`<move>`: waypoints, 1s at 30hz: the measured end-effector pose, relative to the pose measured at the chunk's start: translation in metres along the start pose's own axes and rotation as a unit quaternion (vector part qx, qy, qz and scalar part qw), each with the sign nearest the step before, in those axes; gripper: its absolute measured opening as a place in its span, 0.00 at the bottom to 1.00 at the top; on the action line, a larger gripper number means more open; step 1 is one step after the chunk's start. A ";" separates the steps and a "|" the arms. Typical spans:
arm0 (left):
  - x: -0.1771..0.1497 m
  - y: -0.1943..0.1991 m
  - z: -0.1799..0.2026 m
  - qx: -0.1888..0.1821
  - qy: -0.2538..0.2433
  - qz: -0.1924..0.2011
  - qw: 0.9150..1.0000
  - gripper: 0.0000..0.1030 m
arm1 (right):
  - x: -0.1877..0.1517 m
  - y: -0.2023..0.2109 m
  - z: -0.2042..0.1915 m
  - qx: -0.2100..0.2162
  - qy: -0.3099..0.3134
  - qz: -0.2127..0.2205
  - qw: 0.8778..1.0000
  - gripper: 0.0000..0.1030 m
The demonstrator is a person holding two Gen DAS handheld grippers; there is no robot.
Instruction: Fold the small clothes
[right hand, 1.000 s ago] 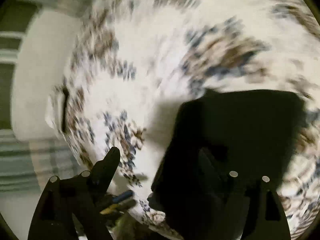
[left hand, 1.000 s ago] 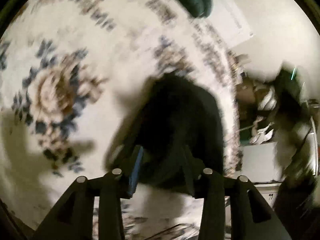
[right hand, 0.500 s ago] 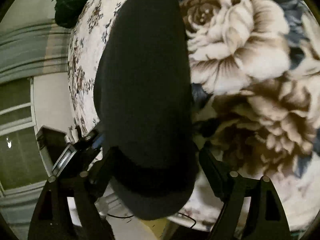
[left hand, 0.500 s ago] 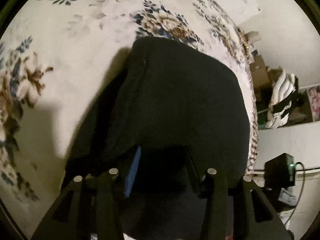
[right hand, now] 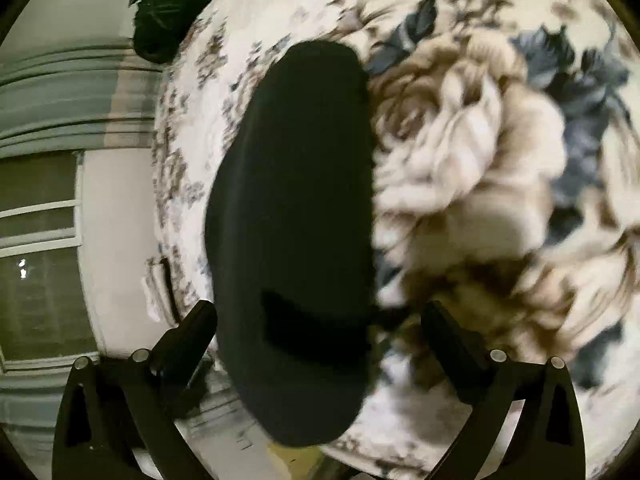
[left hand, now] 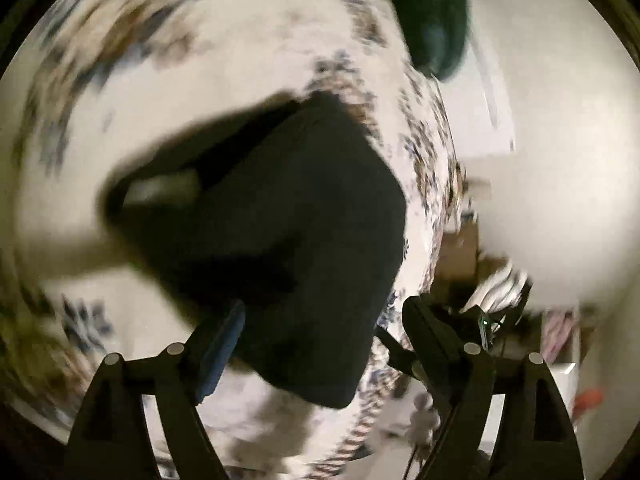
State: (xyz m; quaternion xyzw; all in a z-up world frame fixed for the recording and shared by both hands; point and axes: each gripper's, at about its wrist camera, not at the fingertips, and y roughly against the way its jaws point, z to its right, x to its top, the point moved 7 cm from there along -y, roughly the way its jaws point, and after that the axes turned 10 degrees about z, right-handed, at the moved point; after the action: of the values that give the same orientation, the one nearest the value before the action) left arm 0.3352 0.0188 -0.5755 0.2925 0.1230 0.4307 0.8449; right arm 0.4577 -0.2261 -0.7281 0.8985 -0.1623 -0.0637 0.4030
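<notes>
One black cloth garment lies folded on the floral bedspread, between the spread fingers of the left gripper; right gripper gapes wide too, gripping nothing. Folding looks nearly finished.

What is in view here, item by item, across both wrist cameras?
black garment: one, black, lying folded on the bedspread, between both sets of fingers.
floral bedspread: one, cream with brown and blue flowers, under the garment.
dark green item: one, dark green, at the far edge of the bedspread.
window: one, white-framed, at left in the right wrist view.
clutter: blurred, mixed colours, beyond the bed.
left hand-held gripper: one, black, fingers apart.
right hand-held gripper: one, black, fingers apart.
</notes>
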 end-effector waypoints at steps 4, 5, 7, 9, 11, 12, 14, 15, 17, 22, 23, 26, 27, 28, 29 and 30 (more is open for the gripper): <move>-0.011 -0.031 -0.039 -0.021 0.085 0.015 0.996 0.78 | 0.031 -0.024 -0.003 0.020 0.004 -0.010 1.000 1.00; -0.010 -0.040 -0.045 -0.032 0.100 0.021 0.994 0.78 | 0.037 -0.031 -0.004 0.023 0.007 -0.011 1.000 1.00; -0.006 -0.059 -0.052 -0.054 0.116 0.033 0.991 0.83 | 0.050 -0.051 -0.006 0.035 0.002 -0.016 0.999 1.00; -0.003 -0.068 -0.053 -0.073 0.122 0.047 0.989 0.87 | 0.063 -0.068 -0.006 0.047 -0.008 -0.021 0.999 1.00; 0.001 -0.075 -0.055 -0.089 0.123 0.058 0.987 0.91 | 0.077 -0.090 -0.005 0.064 -0.026 -0.029 0.997 1.00; 0.003 -0.076 -0.057 -0.095 0.127 0.063 0.985 0.94 | 0.081 -0.097 -0.005 0.071 -0.029 -0.034 0.996 1.00; 0.007 -0.076 -0.058 -0.103 0.133 0.070 0.983 0.97 | 0.087 -0.113 -0.009 0.088 -0.039 -0.049 0.994 1.00; 0.009 -0.077 -0.058 -0.101 0.135 0.074 0.983 0.97 | 0.090 -0.121 -0.011 0.095 -0.040 -0.056 0.993 1.00; 0.012 -0.076 -0.057 -0.096 0.135 0.081 0.983 0.97 | 0.092 -0.137 -0.013 0.095 -0.042 -0.072 0.992 1.00; 0.034 -0.078 -0.031 -0.069 0.044 0.095 0.992 0.63 | 0.093 -0.150 -0.024 0.080 -0.009 -0.060 0.995 0.68; 0.039 -0.078 -0.027 -0.068 0.029 0.092 0.993 0.62 | 0.091 -0.147 -0.026 0.075 -0.006 -0.049 0.996 0.49; 0.061 -0.072 -0.013 -0.064 -0.031 0.076 0.995 0.53 | 0.086 -0.134 -0.028 0.087 -0.017 -0.023 0.996 0.42; 0.067 -0.072 -0.008 -0.059 -0.053 0.070 0.994 0.52 | 0.084 -0.130 -0.027 0.092 -0.023 -0.015 0.995 0.41; 0.074 -0.072 -0.002 -0.057 -0.077 0.060 0.994 0.52 | 0.079 -0.124 -0.027 0.097 -0.030 -0.008 0.995 0.40; 0.084 -0.074 0.006 -0.057 -0.102 0.044 0.992 0.52 | 0.075 -0.117 -0.025 0.103 -0.036 -0.001 0.994 0.39; 0.089 -0.077 0.009 -0.057 -0.112 0.030 0.992 0.52 | 0.069 -0.109 -0.022 0.106 -0.044 0.009 0.993 0.39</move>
State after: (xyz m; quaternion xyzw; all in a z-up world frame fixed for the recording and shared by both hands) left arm 0.4434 0.0515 -0.6110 0.2938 -0.0063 0.4266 0.8554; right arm 0.5542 -0.1670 -0.7934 0.9309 -0.1940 -0.0823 0.2983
